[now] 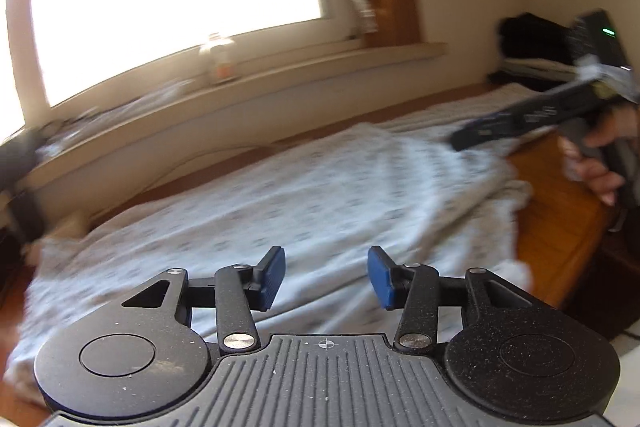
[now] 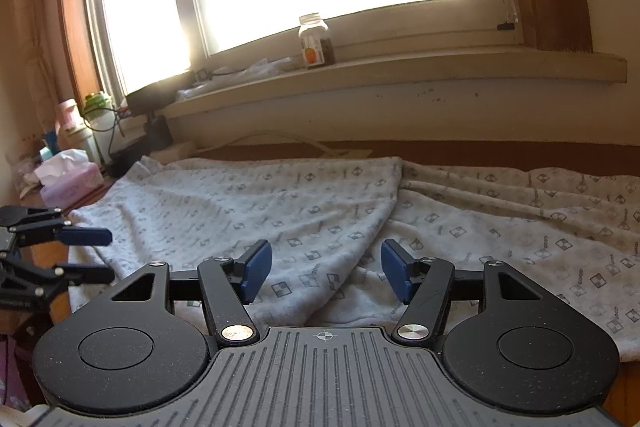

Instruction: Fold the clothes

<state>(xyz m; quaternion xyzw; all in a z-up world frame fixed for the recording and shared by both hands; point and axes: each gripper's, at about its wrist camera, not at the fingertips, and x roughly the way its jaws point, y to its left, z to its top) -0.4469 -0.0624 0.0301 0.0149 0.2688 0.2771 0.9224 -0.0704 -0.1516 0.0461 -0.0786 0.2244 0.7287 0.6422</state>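
Hovering apart, empty: left gripper (image 1: 326, 277), right gripper (image 2: 326, 273) over patterned garment (image 2: 248, 211). Risk: loose overlapped fold slipped, bunched near table (image 1: 560, 219) edge.

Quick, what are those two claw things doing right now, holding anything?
Left gripper: open, holding nothing, above the patterned cloth.
Right gripper: open, holding nothing, also above the cloth.
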